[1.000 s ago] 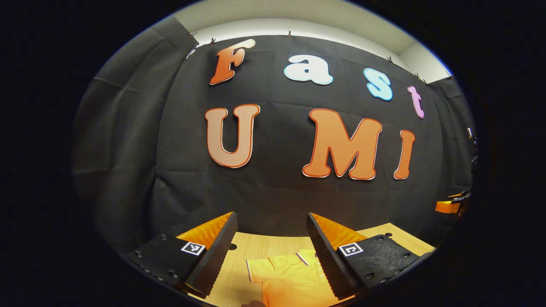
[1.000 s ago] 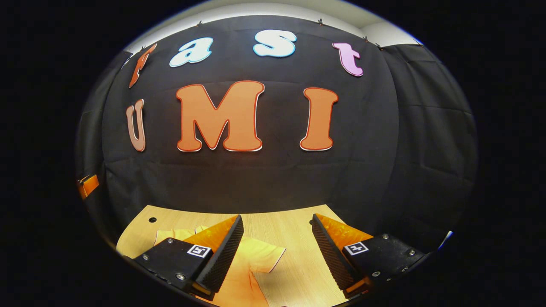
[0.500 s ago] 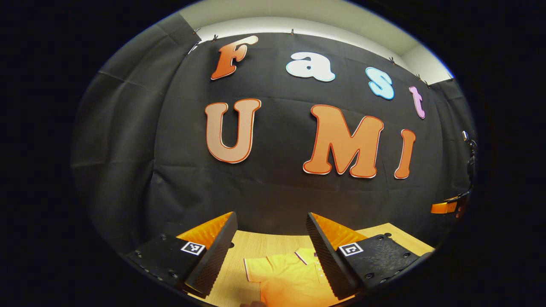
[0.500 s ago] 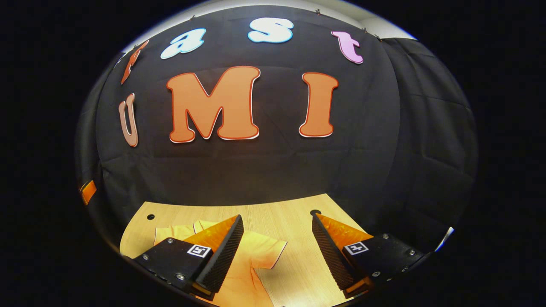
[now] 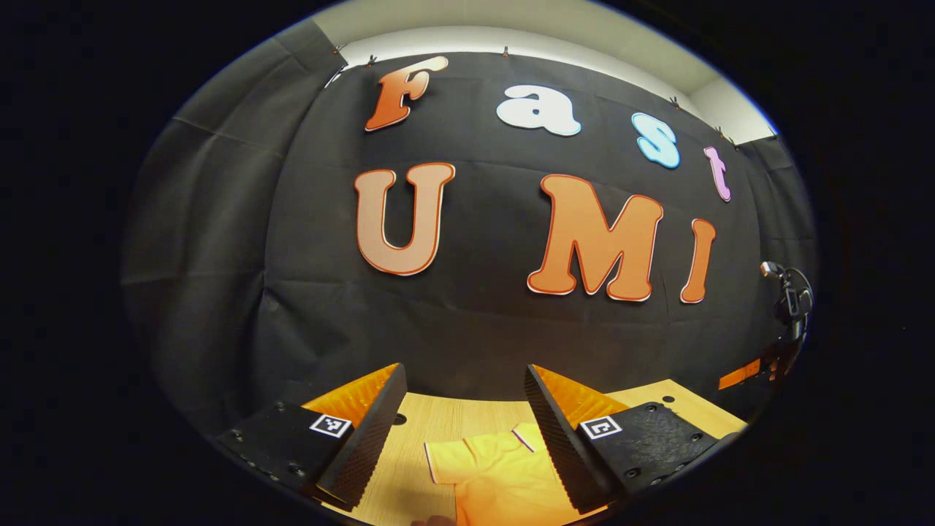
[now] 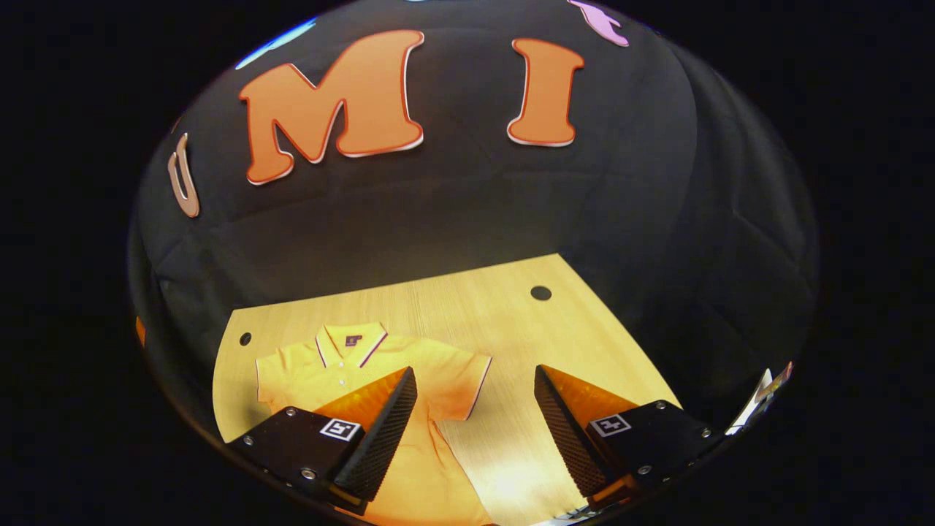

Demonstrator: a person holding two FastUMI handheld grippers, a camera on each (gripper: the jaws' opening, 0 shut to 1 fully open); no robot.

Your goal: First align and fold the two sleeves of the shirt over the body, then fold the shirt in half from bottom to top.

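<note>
Right hand-held gripper now tilted down, more shirt visible.

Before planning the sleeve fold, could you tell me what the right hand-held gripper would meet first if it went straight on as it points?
Probably bare table just beside the shirt's sleeve; the right hand-held gripper tilts downward, open, though depth is unclear.

Left gripper: jaws spread wide apart, nothing between them, held above the surface and pointed nearly level, forward along the two ribbed fingers. Right gripper: jaws likewise spread wide, gripping nothing, raised clear of the surface and tipped downward, one ribbed finger to the left, its twin to the right. Far right of the left gripper view: part of the other gripper, too small to judge.
</note>
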